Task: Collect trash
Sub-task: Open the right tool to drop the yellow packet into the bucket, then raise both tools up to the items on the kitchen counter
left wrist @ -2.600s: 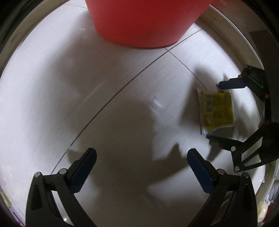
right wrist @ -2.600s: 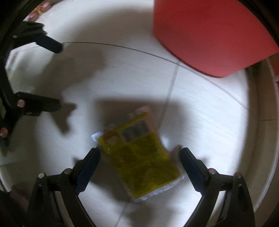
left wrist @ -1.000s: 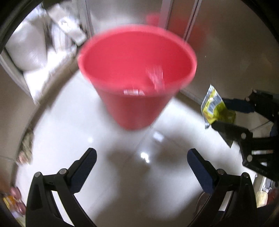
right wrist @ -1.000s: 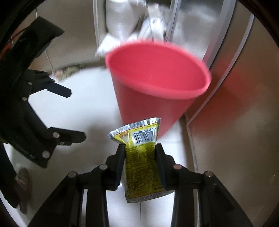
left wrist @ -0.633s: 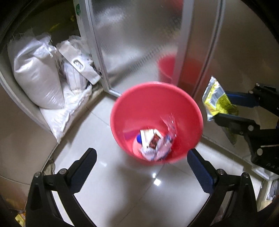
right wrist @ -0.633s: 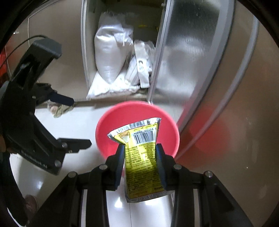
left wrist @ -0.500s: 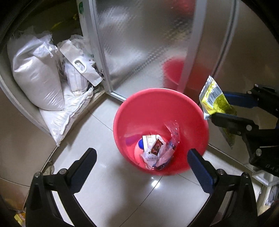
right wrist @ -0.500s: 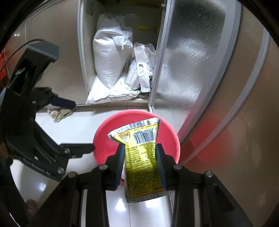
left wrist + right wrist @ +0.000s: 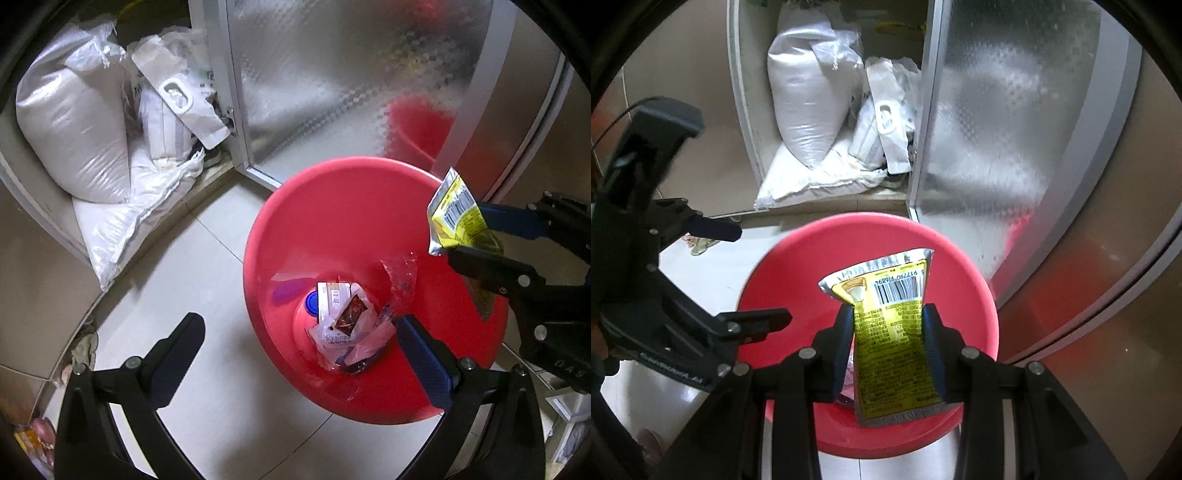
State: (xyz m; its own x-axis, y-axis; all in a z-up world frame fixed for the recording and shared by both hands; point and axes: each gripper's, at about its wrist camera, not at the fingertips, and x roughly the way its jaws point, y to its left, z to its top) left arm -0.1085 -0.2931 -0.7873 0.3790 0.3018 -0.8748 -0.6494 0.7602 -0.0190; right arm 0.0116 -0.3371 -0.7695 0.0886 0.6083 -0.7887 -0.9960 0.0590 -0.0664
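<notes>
- The tiled floor [image 9: 207, 266] carries a red bucket [image 9: 332, 206], which stands just beside a frosted door [image 9: 332, 74].
- White sacks [image 9: 70, 110] are stacked in the open cupboard to the left of that door.
- The left gripper [image 9: 299, 343] hangs with its jaws spread wide and nothing between them; its right finger shows over the bucket's mouth.
- The right gripper [image 9: 888, 339] is above the bucket, its jaws easing apart with the yellow packet [image 9: 890, 332] upright between them; the pads seem to touch its sides, though the contact is hard to judge.
- Wrappers [image 9: 343, 325] and clear plastic lie at the bucket's bottom.
</notes>
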